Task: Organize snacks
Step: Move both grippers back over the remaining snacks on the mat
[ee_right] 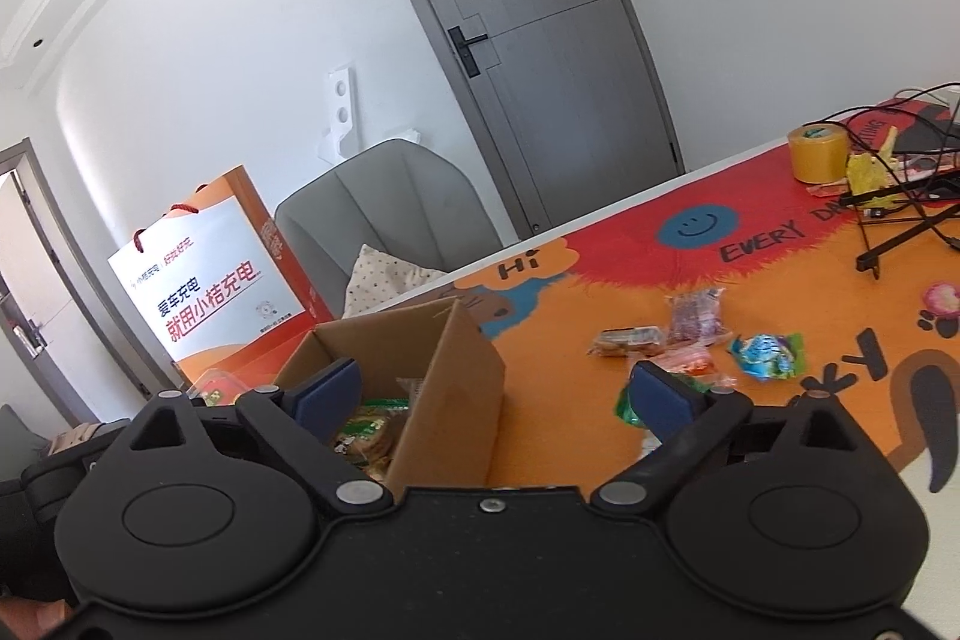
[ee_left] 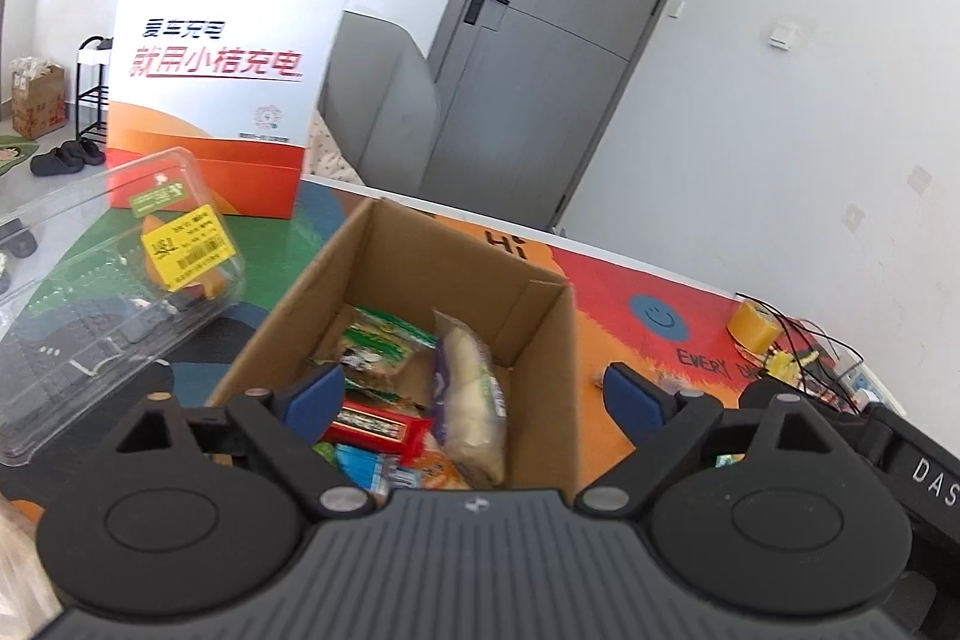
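Note:
An open cardboard box [ee_left: 543, 340] [ee_right: 462, 376] stands on the colourful table mat and holds several snack packets, among them a pale long packet [ee_left: 471, 394], a red bar [ee_left: 375, 427] and a green packet [ee_left: 384, 346] [ee_right: 372, 421]. My left gripper [ee_left: 477, 394] hovers over the box's near side, open, with nothing between its blue pads. My right gripper [ee_right: 498, 394] is open too, straddling the box's right wall without touching it. Loose snacks lie on the mat to the right: a brown packet [ee_right: 627, 340], a purple one [ee_right: 696, 316], a blue-green one [ee_right: 768, 355] and a reddish one [ee_right: 687, 361].
A clear plastic clamshell box [ee_left: 108, 292] lies left of the cardboard box. An orange-and-white paper bag [ee_left: 222, 70] [ee_right: 210, 286] stands behind. A yellow tape roll [ee_right: 819, 154] [ee_left: 753, 325], cables and a black stand [ee_right: 900, 214] crowd the far right. A grey chair [ee_right: 390, 214] and door are beyond the table.

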A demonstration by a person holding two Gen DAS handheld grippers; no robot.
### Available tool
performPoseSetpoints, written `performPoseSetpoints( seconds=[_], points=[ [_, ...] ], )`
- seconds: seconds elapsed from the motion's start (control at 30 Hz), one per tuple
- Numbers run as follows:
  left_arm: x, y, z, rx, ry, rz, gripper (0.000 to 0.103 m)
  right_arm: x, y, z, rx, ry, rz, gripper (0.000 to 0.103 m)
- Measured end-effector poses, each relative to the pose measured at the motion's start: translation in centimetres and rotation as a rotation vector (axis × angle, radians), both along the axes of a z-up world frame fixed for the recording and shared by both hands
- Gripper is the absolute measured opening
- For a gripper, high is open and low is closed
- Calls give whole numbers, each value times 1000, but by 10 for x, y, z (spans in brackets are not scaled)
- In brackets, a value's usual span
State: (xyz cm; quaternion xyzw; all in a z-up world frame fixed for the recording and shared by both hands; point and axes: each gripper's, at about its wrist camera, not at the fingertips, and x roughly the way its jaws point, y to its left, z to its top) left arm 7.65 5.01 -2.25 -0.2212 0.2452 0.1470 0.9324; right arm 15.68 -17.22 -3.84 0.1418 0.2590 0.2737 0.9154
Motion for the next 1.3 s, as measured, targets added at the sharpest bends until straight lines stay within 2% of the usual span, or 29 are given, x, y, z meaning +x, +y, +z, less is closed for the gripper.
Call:
performPoseSetpoints(
  seconds=[0.2, 0.57, 0.93, 1.13, 1.3],
  points=[
    [9, -19, 2, 3, 11, -46, 92, 3, -28, 0, 13, 10, -38, 103],
    [26, -48, 4, 10, 22, -107, 93, 14, -77, -4, 42, 25, -116, 103],
    [46, -72, 3, 18, 24, -178, 93, 28, -108, -16, 61, 66, -182, 102],
    [62, -84, -3, 17, 39, -200, 92, 37, -117, -25, 66, 93, -197, 98],
    [75, -93, -6, 26, 43, -204, 91, 48, -123, -36, 87, 131, -201, 90]
  ],
)
